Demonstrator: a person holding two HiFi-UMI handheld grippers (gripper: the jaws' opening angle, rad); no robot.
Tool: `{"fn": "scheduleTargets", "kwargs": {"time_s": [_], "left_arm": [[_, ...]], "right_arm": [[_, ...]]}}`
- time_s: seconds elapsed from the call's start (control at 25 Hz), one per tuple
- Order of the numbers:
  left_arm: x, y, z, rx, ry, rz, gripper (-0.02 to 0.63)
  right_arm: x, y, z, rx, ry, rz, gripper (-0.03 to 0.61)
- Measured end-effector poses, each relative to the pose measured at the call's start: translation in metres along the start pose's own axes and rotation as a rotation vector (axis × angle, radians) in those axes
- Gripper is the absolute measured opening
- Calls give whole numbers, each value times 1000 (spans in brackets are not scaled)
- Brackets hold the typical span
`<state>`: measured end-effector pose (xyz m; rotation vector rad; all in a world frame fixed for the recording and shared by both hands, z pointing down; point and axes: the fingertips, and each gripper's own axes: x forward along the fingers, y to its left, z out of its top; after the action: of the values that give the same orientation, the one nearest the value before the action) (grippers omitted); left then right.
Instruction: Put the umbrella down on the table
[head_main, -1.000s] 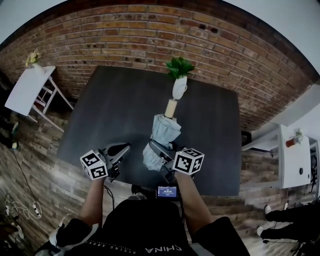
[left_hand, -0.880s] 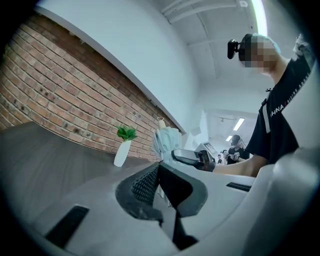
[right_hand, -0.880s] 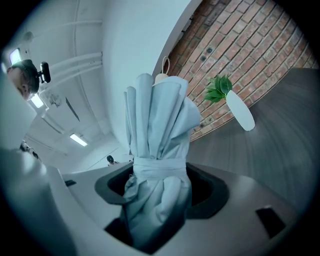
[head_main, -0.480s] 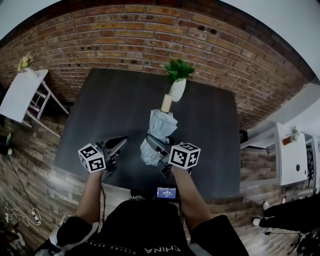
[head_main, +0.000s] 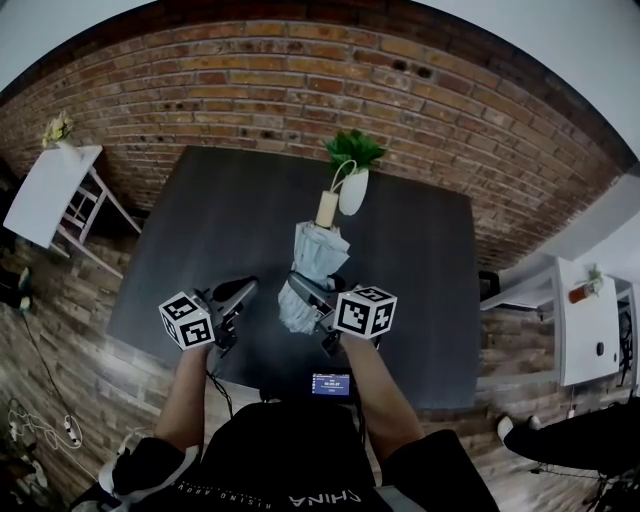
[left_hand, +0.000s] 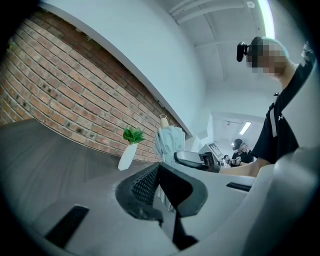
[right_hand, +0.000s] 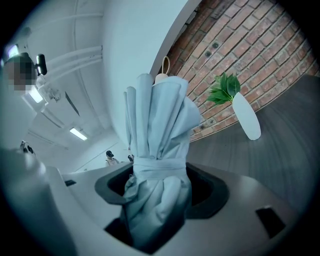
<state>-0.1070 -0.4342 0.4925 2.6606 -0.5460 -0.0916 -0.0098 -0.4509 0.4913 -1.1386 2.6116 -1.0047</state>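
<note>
Head view
- Umbrella (head_main: 318, 260): folded, pale blue, over the dark table (head_main: 200, 230). Its long axis runs away from me, and the wooden handle end points toward the white vase (head_main: 352, 192) and the brick wall.
- Right gripper (head_main: 306, 302): my jaws grip the umbrella's near end.
- Left gripper (head_main: 237, 292): beside the umbrella, on its left, clear of it.

Left gripper view
- Left gripper (left_hand: 159, 167): my jaw tips meet with nothing between them.
- Umbrella (left_hand: 170, 139): beyond my jaws, near upright with the handle end on top. The right gripper holds its lower part.

Right gripper view
- Right gripper (right_hand: 157, 192): my jaws are pinching the bunched fabric just below the wrap strap.
- Umbrella (right_hand: 159, 117): its axis runs straight out between my jaws, and most of its length is beyond them. The handle end and cord loop are farthest out.
- Vase (right_hand: 248, 119): on the table, to the right of the umbrella and apart from it.
</note>
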Motion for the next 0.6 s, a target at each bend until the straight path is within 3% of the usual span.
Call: {"fn": "scheduleTargets", "kwargs": {"time_s": [0.6], "left_arm": [[20,-11,-10,5,32,47,2]], "right_arm": [[-10,-15,0,-40,88,53,298]]}}
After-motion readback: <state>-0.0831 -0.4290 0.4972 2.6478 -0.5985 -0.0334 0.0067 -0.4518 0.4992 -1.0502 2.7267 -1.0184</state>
